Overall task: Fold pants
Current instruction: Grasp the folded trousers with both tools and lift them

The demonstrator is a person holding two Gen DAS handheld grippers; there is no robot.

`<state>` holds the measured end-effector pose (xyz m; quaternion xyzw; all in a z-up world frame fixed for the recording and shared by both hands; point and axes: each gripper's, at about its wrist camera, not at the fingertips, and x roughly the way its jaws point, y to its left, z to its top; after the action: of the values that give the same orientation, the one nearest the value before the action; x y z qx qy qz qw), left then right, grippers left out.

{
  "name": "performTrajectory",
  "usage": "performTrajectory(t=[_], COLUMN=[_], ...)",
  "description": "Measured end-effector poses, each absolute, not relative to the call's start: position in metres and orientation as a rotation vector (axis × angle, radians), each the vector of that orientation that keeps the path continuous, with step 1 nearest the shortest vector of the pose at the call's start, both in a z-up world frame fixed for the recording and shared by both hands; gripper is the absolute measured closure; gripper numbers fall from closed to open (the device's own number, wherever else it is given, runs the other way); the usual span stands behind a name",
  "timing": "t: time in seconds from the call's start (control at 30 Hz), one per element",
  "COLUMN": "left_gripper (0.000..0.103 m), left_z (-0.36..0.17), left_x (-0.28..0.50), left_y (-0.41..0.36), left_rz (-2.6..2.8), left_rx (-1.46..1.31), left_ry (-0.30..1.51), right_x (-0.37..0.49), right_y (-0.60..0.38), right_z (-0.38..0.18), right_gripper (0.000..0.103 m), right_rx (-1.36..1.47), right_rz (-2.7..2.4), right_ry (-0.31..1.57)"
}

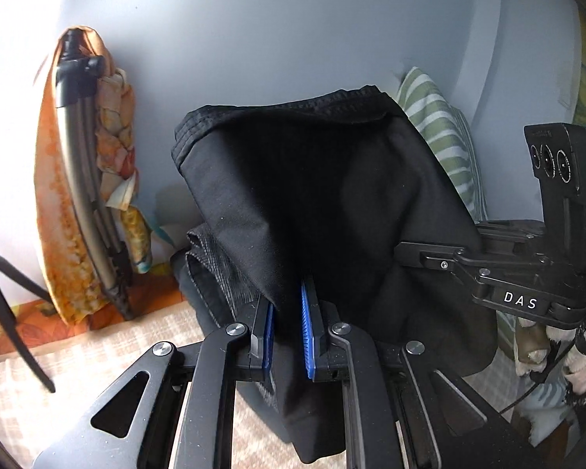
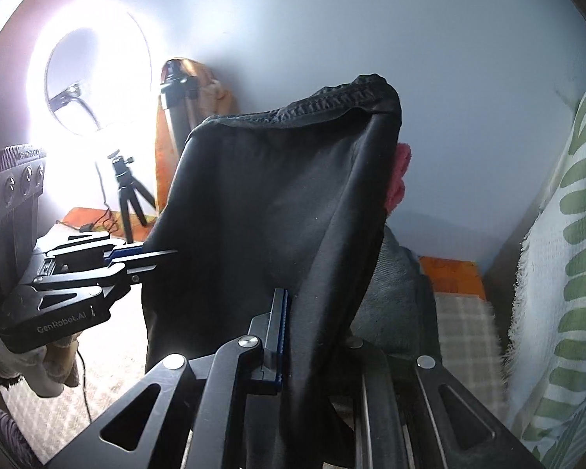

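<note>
Pants [image 1: 332, 179] clamped in both jaws, ring light [image 2: 97, 78] only in right wrist view

Black pants [image 1: 312, 179] with a stitched black waistband, black left gripper [image 1: 289, 328] with blue ribbed pads [image 1: 306, 336], green-and-white striped towel [image 2: 566, 273], orange floral cloth [image 1: 54, 234], pale blue-grey wall [image 1: 293, 19], beige checked bedcover [image 1: 58, 371], pink cloth [image 2: 400, 176], black tripod [image 2: 127, 195]
</note>
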<state>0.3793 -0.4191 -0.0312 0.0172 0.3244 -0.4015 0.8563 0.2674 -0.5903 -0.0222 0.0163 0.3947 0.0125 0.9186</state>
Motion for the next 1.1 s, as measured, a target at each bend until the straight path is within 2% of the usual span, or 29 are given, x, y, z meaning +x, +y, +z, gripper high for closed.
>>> performTrajectory(t=[0.83,0.9,1.0,1.03,1.07,1.1], left_gripper=[0.093,0.093,0.092,0.091,0.087,0.086], left_z=[-0.050,-0.054,-0.061,-0.063,-0.064,-0.064], left_x=[0.396,0.397,0.401,0.401,0.402,0.402], left_y=[-0.463,-0.467,-0.473,-0.474,-0.475,-0.475], left_rz=[-0.803,-0.798,-0.794,-0.790,-0.778,-0.771], left_rx=[0.131,0.143,0.165,0.169,0.179,0.187], left_ry=[0.665,0.680,0.712,0.718,0.723,0.726], right_x=[0.304,0.308,0.313,0.314,0.314,0.313], right_y=[-0.623,-0.625,-0.629,-0.631,-0.632,-0.632], right_z=[-0.039,-0.047,-0.059,-0.062,-0.064,-0.064], right_gripper=[0.093,0.091,0.079,0.076,0.067,0.065], right_rx=[0.048,0.033,0.016,0.012,0.001,-0.020], right_rz=[-0.006,-0.014,-0.072,-0.101,-0.140,-0.182], right_ry=[0.848,0.863,0.889,0.893,0.892,0.888])
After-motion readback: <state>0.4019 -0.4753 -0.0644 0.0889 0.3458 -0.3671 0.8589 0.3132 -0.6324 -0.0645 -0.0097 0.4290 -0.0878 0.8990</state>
